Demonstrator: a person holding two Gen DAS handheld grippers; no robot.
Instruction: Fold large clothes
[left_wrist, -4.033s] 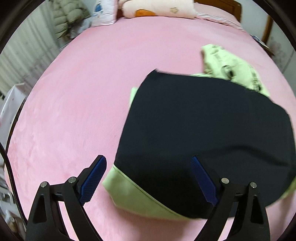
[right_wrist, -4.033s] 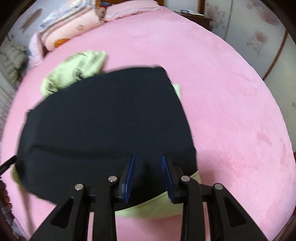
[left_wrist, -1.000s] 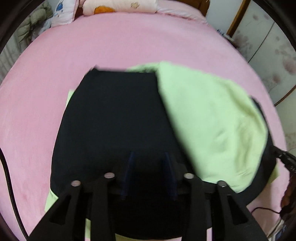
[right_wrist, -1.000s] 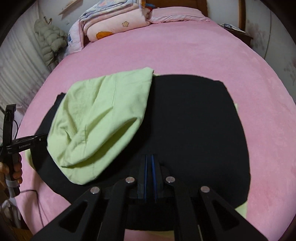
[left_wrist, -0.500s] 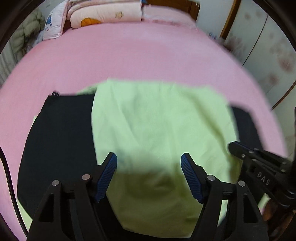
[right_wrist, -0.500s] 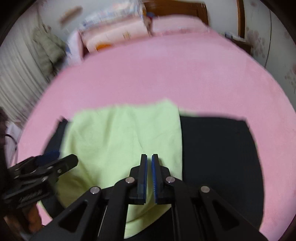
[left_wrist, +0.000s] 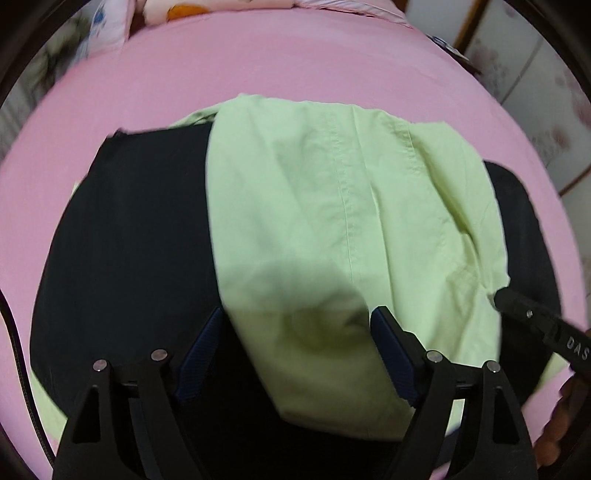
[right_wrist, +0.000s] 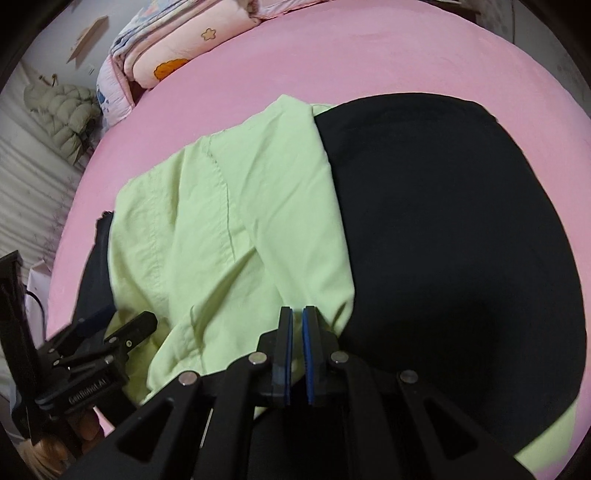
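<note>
A large garment lies on the pink bed (left_wrist: 295, 62). Its black side (left_wrist: 122, 236) faces up, and a light green flap (left_wrist: 332, 206) is folded across the middle. In the right wrist view the green flap (right_wrist: 229, 229) covers the left half and the black part (right_wrist: 443, 229) the right. My left gripper (left_wrist: 295, 350) is open, its jaws astride the flap's near end. My right gripper (right_wrist: 297, 328) has its jaws nearly together at the flap's near edge; whether cloth is between them does not show. The left gripper also shows in the right wrist view (right_wrist: 110, 332).
Folded quilts and pillows (right_wrist: 177, 48) are stacked at the head of the bed. A padded jacket (right_wrist: 62, 110) hangs at the left wall. Wardrobe doors (left_wrist: 535, 81) stand to the right. A cable (left_wrist: 18, 354) runs along the left edge.
The green flap has been carried across the black cloth and now lies on it. My left gripper opened about half a second ago and stays open. Both grippers sit lower, near the front edge.
</note>
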